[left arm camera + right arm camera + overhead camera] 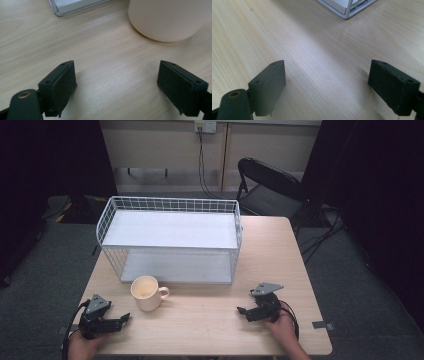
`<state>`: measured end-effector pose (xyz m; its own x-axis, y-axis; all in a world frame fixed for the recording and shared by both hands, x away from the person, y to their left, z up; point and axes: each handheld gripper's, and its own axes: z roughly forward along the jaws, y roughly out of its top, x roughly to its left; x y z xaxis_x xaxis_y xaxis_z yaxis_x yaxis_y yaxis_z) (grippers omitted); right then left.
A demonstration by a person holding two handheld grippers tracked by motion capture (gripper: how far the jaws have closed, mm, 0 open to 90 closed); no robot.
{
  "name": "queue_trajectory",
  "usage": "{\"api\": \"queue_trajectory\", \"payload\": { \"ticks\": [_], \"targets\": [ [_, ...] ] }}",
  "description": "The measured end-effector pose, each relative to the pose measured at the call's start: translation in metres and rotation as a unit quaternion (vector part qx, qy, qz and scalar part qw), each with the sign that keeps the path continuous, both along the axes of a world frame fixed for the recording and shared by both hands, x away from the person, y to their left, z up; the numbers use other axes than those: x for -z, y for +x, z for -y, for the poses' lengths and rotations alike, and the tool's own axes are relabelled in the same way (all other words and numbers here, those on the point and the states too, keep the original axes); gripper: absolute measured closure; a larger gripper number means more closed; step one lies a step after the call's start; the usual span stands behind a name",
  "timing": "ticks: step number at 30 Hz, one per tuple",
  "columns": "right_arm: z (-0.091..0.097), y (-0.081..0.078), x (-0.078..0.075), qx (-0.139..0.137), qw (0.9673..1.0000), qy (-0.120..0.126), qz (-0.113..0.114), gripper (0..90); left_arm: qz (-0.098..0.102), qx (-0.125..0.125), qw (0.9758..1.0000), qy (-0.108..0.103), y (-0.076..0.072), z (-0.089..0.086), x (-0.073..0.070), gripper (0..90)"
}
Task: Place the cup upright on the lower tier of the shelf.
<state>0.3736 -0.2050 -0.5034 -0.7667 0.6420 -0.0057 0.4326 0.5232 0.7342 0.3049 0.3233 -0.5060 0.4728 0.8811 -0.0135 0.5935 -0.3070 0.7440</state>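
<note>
Left tongs [124, 319] and right tongs [242, 310] both gaped wide, empty, resting low on surface [210, 320]. Cream mug [146, 293] stood just beyond left tongs, before wire rack [170, 237]. We judged it rigid, glazed-slick, breakable; take it by wall or handle.

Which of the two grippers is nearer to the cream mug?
The left gripper. The mug stands just ahead of its open jaws, while the right gripper rests far across the table.
</note>
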Motion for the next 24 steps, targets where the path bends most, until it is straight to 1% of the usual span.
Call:
{"api": "queue_trajectory", "payload": {
  "ticks": [4,5,7,9,11,12,14,15,16,18,19,21,22,24],
  "targets": [
    [0.0,0.0,0.0,0.0,1.0,0.0,0.0,13.9,-0.002,0.006,1.0,0.002,-0.001,0.0,0.0,14.9],
    [0.0,0.0,0.0,0.0,1.0,0.0,0.0,13.9,-0.006,0.009,0.9999,0.004,-0.001,0.0,-0.002,15.3],
    [0.0,0.0,0.0,0.0,1.0,0.0,0.0,13.9,-0.01,0.004,0.9999,0.006,-0.001,0.001,-0.003,15.9],
    [0.0,0.0,0.0,0.0,1.0,0.0,0.0,13.9,-0.013,0.006,0.9998,0.015,-0.001,0.002,-0.004,16.7],
    [0.0,0.0,0.0,0.0,1.0,0.0,0.0,13.8,-0.015,0.004,0.9997,0.017,-0.001,0.002,-0.005,17.1],
    [0.0,0.0,0.0,0.0,1.0,0.0,0.0,13.9,-0.015,0.004,0.9995,0.027,-0.001,0.003,-0.006,17.9],
    [0.0,0.0,0.0,0.0,1.0,0.0,0.0,13.9,-0.018,0.007,0.9993,0.031,-0.001,0.003,-0.009,18.6],
    [0.0,0.0,0.0,0.0,1.0,0.0,0.001,13.9,-0.02,0.004,0.9995,0.023,-0.001,0.004,-0.011,18.8],
    [0.0,0.0,0.0,0.0,1.0,0.0,0.001,13.9,-0.02,0.007,0.9995,0.025,-0.001,0.004,-0.013,18.8],
    [0.0,0.0,0.0,0.0,1.0,0.0,0.0,13.9,-0.018,0.01,0.9996,0.021,-0.002,0.004,-0.018,19.8],
    [0.0,0.0,0.0,0.0,1.0,0.0,0.0,13.9,-0.013,0.009,0.9998,0.013,-0.002,0.005,-0.02,20.5],
    [0.0,0.0,0.0,0.0,1.0,0.0,0.0,13.9,-0.013,0.013,0.9997,0.013,-0.003,0.004,-0.023,20.7],
    [0.0,0.0,0.0,0.0,1.0,0.0,0.0,13.9,-0.009,0.011,0.9999,0.003,-0.003,0.005,-0.028,20.8],
    [0.0,0.0,0.0,0.0,1.0,0.0,0.0,13.9,-0.007,0.012,0.9999,-0.001,-0.003,0.006,-0.033,20.9]
  ]
}}
